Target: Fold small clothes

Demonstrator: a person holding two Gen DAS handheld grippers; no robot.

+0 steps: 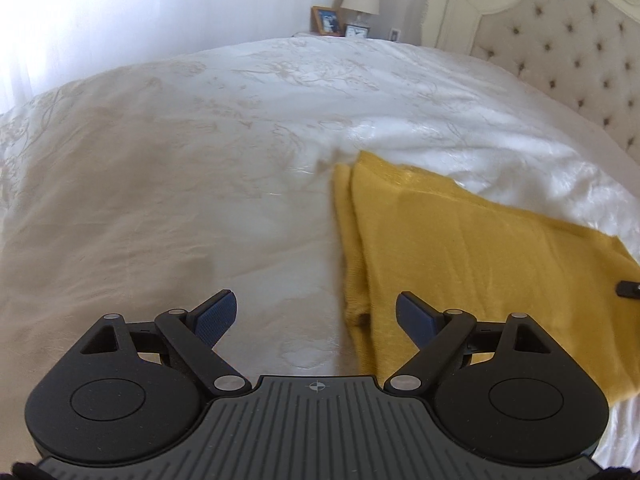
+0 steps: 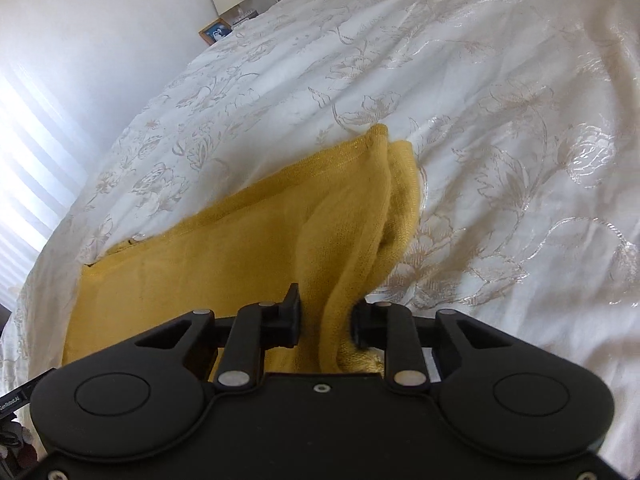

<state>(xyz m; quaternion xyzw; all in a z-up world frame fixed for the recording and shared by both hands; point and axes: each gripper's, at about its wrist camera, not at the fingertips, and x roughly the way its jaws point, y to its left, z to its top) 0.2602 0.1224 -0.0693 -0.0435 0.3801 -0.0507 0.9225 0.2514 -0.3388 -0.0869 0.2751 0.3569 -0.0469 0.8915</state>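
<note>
Plainly, the scene set out from largest thing to smallest:

Bed: a wide white bedspread with a shiny pale floral pattern covers nearly all of both views; a cream tufted headboard stands at its far right in the left wrist view.

Garment: a mustard-yellow knitted garment lies on the bedspread, already doubled so that two layers show at its far corner; one side is lifted off the bed into a soft upright ridge.

Long axis: in the right wrist view it runs from the near left, by the gripper, away to a far corner near the middle; in the left wrist view the same cloth runs from the near right away to its far corner near the middle; which end is neck or hem I cannot tell.

Right gripper: the right gripper is clenched on the raised edge of the yellow knit; cloth bunches between its black fingers.

Left gripper: the left gripper stands released with nothing between its blue pads; it hovers over bare bedspread just beside the garment's left edge.

Step in hand: probably the start of another fold, one edge seized and lifted.

Next move: likely calls for carrying the pinched edge across the body of the cloth; the free gripper would need to pin or take a matching edge; the loose knit may sag or slip.
</note>
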